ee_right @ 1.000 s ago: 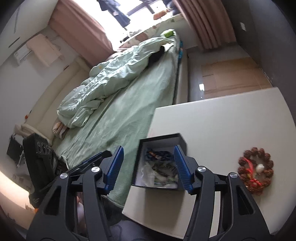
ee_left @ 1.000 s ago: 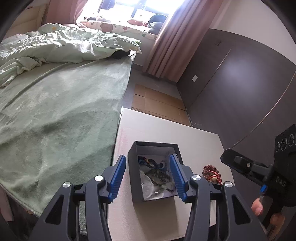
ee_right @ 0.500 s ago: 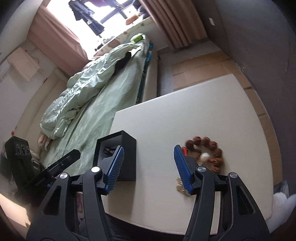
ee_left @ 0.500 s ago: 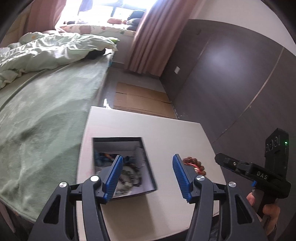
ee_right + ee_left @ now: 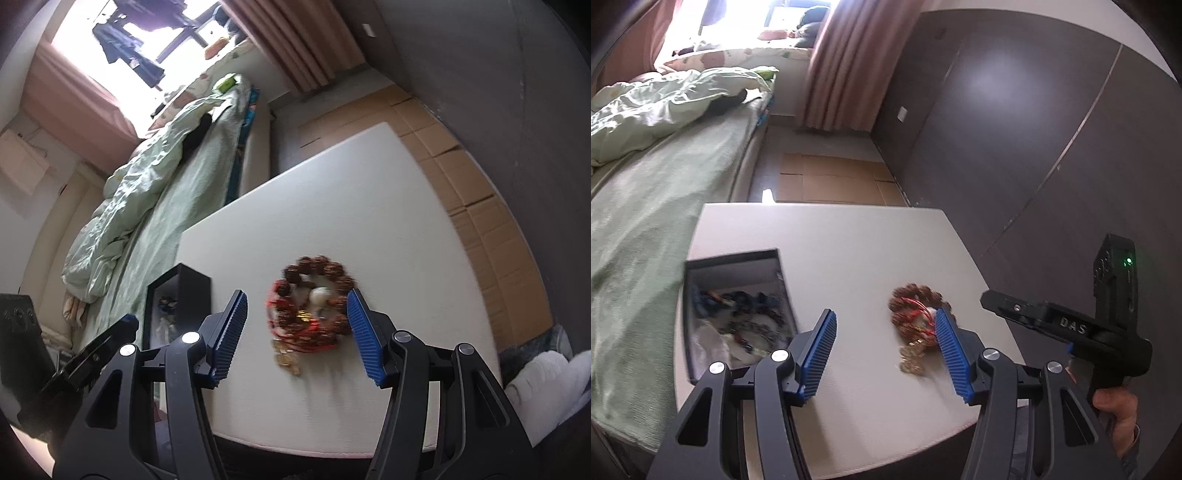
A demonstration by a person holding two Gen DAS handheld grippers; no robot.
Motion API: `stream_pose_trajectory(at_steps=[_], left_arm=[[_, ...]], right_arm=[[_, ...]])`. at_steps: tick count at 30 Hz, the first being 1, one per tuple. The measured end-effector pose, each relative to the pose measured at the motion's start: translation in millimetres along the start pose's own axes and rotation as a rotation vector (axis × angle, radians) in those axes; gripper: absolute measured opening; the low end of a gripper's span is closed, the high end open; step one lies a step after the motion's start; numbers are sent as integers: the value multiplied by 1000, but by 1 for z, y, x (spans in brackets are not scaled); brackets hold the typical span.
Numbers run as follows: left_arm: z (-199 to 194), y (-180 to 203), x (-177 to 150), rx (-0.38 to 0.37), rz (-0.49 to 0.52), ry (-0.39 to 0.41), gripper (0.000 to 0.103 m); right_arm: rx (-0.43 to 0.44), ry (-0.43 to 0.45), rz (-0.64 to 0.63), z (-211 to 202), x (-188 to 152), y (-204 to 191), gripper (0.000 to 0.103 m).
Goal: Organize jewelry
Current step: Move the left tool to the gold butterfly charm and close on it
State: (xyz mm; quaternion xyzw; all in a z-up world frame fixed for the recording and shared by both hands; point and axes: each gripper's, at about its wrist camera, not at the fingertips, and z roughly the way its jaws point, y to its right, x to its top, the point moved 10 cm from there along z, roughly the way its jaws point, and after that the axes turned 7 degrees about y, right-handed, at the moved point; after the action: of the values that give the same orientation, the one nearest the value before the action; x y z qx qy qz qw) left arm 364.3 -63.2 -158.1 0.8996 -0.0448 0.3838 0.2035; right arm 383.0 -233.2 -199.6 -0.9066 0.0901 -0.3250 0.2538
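A brown bead bracelet (image 5: pixel 314 264) with red cord, a white bead and a gold chain lies on the white table (image 5: pixel 369 221). My right gripper (image 5: pixel 295 295) hovers open over it, and the bracelet shows between the blue pads without touching them. In the left wrist view the same bracelet (image 5: pixel 916 306) lies just left of the right-hand pad of my open left gripper (image 5: pixel 886 317). The black jewelry box (image 5: pixel 738 314), open-topped and holding tangled jewelry, stands at the table's left edge. The right gripper's body (image 5: pixel 1052 321), held by a hand, is at the right.
A bed with a green cover (image 5: pixel 646 221) runs along the table's left side. Flattened cardboard (image 5: pixel 831 177) covers the floor beyond the table. A dark wardrobe wall (image 5: pixel 1034 147) stands to the right. Something white (image 5: pixel 546 373) lies beside the table's near right corner.
Both grippers have swung right, away from the black box and toward the bead bracelet. The box now sits left of both grippers. The left jaws stand slightly wider.
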Motion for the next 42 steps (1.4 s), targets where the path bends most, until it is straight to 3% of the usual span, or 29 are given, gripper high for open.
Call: stream_pose_trajectory(at_steps=[12, 20, 31, 33, 35, 39, 41, 42], left_arm=[[38, 27, -41, -11, 38, -95, 54], [70, 37, -71, 12, 87, -165, 54], [107, 47, -81, 50, 183, -203, 52], [113, 50, -85, 36, 181, -212, 45], [118, 49, -93, 47, 199, -237, 27], [120, 48, -95, 38, 218, -232, 25], [117, 48, -91, 30, 219, -223, 14], [115, 48, -91, 40, 222, -221, 14]], right_arm=[[-43, -9, 50, -6, -9, 39, 57], [-43, -23, 48, -1, -16, 38, 57], [-65, -57, 90, 9, -19, 45, 57], [-82, -62, 99, 11, -19, 48, 57], [-90, -63, 102, 13, -18, 49, 57], [-95, -65, 102, 16, -18, 49, 57], [-91, -74, 102, 19, -18, 48, 57], [-84, -79, 106, 21, -18, 48, 57]])
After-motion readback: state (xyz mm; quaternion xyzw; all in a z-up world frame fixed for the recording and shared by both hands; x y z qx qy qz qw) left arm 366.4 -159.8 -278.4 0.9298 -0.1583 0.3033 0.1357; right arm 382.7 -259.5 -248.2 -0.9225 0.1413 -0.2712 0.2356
